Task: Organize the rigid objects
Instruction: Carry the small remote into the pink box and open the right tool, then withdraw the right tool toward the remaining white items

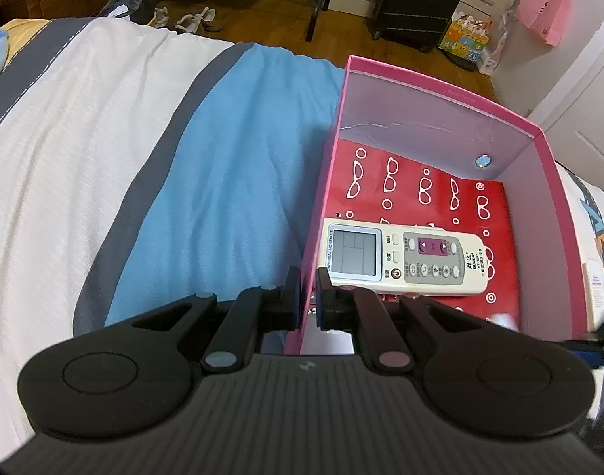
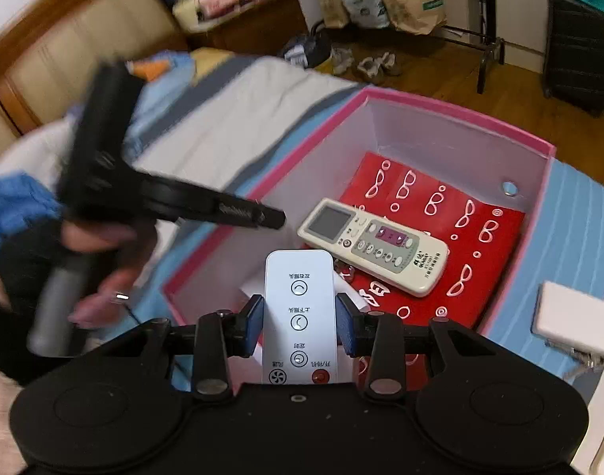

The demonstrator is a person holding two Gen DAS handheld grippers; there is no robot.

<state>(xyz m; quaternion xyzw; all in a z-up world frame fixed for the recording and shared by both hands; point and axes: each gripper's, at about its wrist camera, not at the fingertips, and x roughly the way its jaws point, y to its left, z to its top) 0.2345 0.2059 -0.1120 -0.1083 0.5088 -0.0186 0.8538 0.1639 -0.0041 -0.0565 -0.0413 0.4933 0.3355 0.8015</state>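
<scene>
A pink box (image 1: 555, 182) with a red glasses-pattern sheet on its floor stands on the bed; it also shows in the right wrist view (image 2: 452, 113). A cream air-conditioner remote (image 1: 404, 257) lies inside it, also seen in the right wrist view (image 2: 375, 245). My left gripper (image 1: 309, 301) is shut on the box's left wall near its front corner. My right gripper (image 2: 300, 324) is shut on a slim white remote (image 2: 300, 308), held over the box's near end. The left gripper also shows, blurred, in the right wrist view (image 2: 262, 217).
The bed has a white, grey and blue striped cover (image 1: 222, 158). A white object (image 2: 575, 320) lies right of the box. Beyond the bed are a wooden floor, a black suitcase (image 1: 416, 0), a black rack, paper bags and a wooden headboard (image 2: 64, 47).
</scene>
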